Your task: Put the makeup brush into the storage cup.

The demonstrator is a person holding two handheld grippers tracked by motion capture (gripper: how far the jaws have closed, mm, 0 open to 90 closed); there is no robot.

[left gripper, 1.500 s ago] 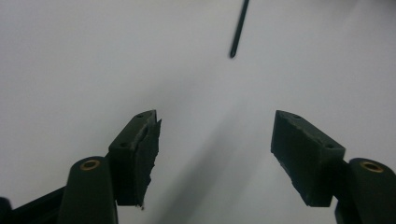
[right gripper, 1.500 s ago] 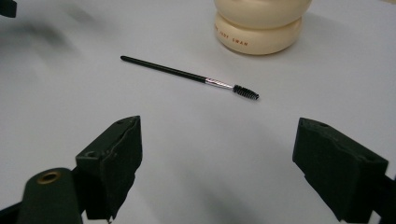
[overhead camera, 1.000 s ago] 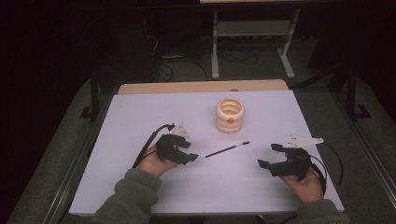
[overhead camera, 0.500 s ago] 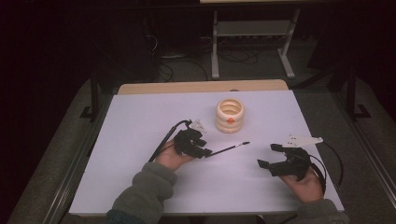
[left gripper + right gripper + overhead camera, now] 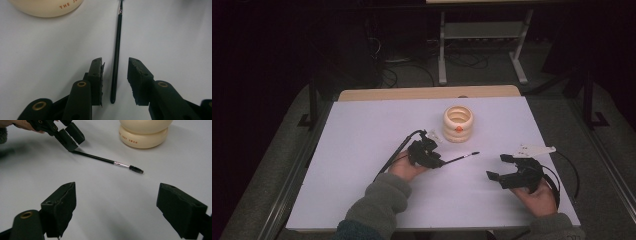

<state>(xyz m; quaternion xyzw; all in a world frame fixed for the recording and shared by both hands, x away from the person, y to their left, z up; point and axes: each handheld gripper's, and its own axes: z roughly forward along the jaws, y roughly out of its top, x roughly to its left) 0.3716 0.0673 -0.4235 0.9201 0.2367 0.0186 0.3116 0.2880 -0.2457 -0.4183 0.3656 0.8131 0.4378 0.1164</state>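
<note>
Brush: a thin black brush point(image 5: 458, 159) with a bristled tip lies flat on the white tabletop point(image 5: 362, 135), in front of the cream ringed holder point(image 5: 458, 123) and apart from it; its handle end points toward the person's left hand, which makes that end the easy one to take
Left hand-held gripper point(image 5: 115, 75): low over the tabletop with one jaw on each side of the handle; the jaws have just been closing, yet a gap shows on both sides of the handle in the left gripper view, so the pads do not press on it
Likely reason: I judge the straddle lines the handle up for a pinch near its end
Right hand-held gripper point(image 5: 499, 167): jaws spread wide with nothing between them, resting well to the side of the bristles, probably waiting its turn
Holder: upright, mouth open upward, a plausible place for the brush
</note>
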